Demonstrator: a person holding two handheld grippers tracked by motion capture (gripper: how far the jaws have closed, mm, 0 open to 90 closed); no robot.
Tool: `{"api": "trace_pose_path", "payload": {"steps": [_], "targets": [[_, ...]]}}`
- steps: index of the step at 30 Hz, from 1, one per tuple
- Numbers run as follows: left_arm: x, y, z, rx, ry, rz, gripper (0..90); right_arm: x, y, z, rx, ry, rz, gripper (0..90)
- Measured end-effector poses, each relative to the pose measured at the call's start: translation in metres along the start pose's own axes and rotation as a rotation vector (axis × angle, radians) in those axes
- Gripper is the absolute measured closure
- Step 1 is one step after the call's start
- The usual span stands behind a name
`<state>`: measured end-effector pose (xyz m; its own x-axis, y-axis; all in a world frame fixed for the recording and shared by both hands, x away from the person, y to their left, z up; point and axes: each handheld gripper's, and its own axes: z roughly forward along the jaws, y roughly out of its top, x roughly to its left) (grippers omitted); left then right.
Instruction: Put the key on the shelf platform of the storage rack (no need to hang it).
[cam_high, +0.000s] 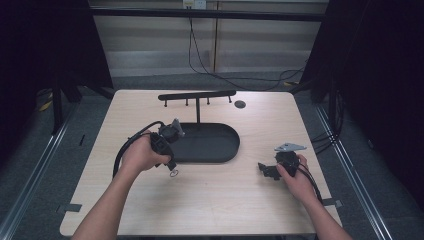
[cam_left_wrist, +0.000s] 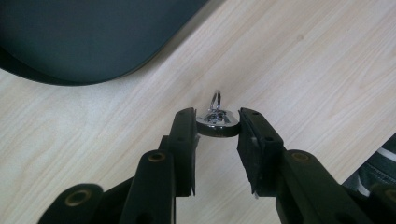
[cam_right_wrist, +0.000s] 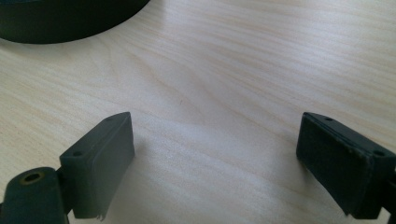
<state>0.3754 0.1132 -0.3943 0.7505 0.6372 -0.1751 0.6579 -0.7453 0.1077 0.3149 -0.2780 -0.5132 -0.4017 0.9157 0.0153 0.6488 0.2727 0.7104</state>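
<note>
ring (cam_left_wrist: 216, 122) between left tongs (cam_left_wrist: 217, 128) | tray (cam_high: 210, 142) behind | right tongs (cam_high: 264, 169) right of tray

From above your side, the high view looks forward and down on the counter (cam_high: 210, 200); both gripper views skim close, sharing the dark tray (cam_high: 210, 142) upper left of frame.

Black tray (cam_high: 210, 145) beside bare tabletop (cam_high: 215, 200)

text: none legible | labels: perhaps too small to read
</note>
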Motion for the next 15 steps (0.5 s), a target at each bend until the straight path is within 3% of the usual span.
{"api": "trace_pose_path", "payload": {"steps": [15], "targets": [[0.002, 0.013, -0.016, 0.002, -0.007, -0.013, 67.6, 0.000, 0.000, 0.000, -0.001, 0.000, 0.002, 10.9]]}}
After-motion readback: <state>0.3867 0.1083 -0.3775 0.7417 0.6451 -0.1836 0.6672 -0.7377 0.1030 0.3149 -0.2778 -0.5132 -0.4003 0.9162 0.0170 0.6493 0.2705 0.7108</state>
